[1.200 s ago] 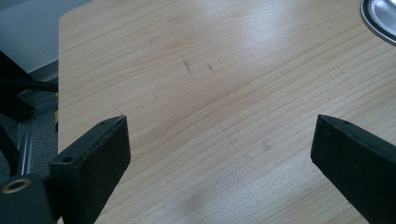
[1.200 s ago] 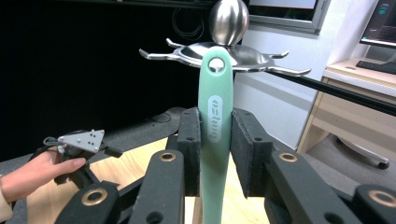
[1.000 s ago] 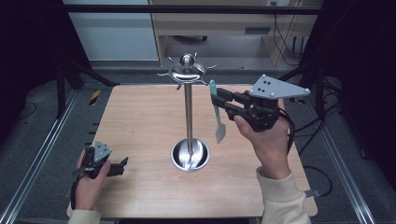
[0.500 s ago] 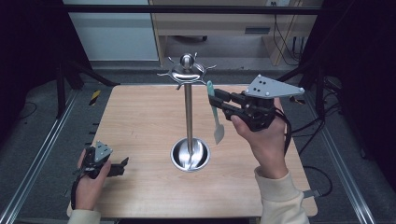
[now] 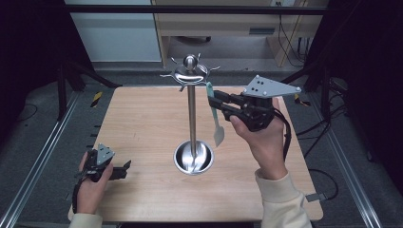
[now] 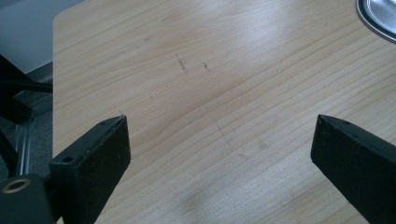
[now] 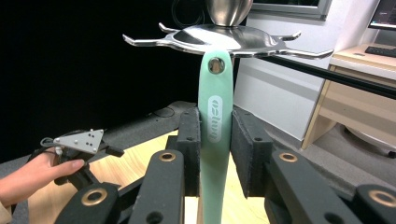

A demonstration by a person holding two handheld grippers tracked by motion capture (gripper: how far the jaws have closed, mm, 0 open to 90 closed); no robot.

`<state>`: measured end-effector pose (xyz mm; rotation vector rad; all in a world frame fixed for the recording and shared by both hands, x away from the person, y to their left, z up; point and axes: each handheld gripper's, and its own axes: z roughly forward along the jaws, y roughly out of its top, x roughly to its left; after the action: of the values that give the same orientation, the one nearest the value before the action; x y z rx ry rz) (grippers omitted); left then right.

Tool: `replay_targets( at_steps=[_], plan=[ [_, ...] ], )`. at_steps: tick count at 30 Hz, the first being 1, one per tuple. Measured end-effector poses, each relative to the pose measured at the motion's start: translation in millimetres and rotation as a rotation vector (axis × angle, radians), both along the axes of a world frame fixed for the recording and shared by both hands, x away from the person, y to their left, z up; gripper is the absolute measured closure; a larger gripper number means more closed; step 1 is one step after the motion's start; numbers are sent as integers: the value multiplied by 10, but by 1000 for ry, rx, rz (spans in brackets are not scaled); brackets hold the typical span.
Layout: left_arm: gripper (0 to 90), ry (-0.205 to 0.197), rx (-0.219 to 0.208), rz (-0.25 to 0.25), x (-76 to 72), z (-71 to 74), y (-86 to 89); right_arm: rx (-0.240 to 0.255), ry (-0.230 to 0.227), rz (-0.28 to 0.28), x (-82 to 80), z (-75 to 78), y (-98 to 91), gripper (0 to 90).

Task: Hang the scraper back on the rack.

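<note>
A steel utensil stand (image 5: pixel 192 114) rises from a round base (image 5: pixel 193 156) at the table's middle, topped by a ring of hooks (image 5: pixel 190 72). My right gripper (image 5: pixel 214 102) is shut on a mint-green spatula (image 5: pixel 215 118), which hangs blade down just right of the pole. In the right gripper view the spatula's handle (image 7: pixel 215 121) stands upright between the jaws, its hole just under the hook ring (image 7: pixel 229 39). My left gripper (image 5: pixel 124 168) rests on the table at the front left, open, with nothing between its jaws (image 6: pixel 219 140).
The wooden table (image 5: pixel 142 123) has bare wood around the stand. The stand's base edge (image 6: pixel 378 18) lies far right of the left gripper. A desk (image 5: pixel 223 23) stands beyond the table, and metal rails (image 5: pixel 43 156) run along both sides.
My right gripper has carried the spatula left and slightly up, closer to the hook ring. The left gripper has stayed where it was.
</note>
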<state>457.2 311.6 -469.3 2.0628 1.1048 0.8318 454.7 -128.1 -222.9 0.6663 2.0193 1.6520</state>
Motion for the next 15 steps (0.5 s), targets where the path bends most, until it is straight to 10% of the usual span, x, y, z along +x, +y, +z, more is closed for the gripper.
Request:
replay_targets(
  at_steps=[15],
  plan=[
    [45, 2, 1, -2, 1, 0, -3, 33, -4, -3, 37, -50, 48, 741]
  ],
)
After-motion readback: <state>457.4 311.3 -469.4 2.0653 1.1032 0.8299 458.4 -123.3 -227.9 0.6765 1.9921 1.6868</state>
